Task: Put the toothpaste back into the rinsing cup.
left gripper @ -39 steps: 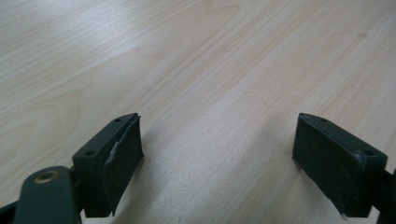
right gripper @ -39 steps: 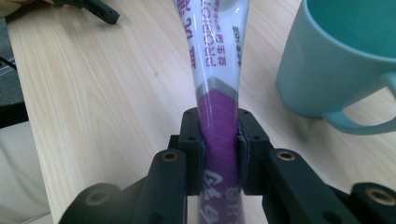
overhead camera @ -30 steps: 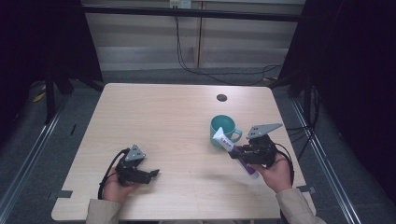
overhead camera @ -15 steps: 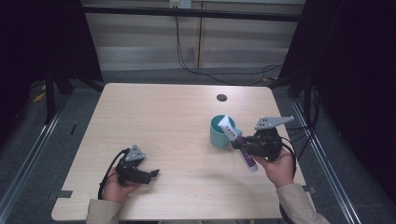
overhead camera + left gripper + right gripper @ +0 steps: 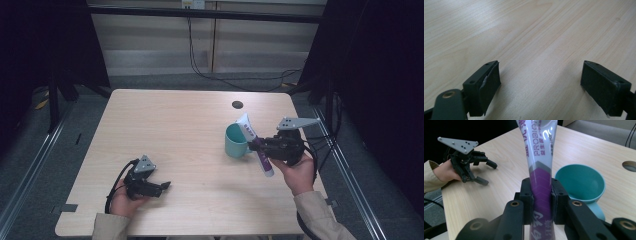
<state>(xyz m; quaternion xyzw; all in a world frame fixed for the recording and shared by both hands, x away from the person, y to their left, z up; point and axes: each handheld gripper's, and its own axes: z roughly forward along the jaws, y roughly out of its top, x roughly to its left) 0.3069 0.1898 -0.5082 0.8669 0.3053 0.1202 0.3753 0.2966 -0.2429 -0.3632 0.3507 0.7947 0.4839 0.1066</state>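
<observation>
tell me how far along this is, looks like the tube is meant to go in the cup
Done: the right gripper has the purple and white tube clamped around its middle and raised off the table, tilted next to the teal cup. In hand: bringing the tube to the cup. Left, if the cup is the goal: lowering it in and letting go. The left gripper rests open over bare wood.
</observation>
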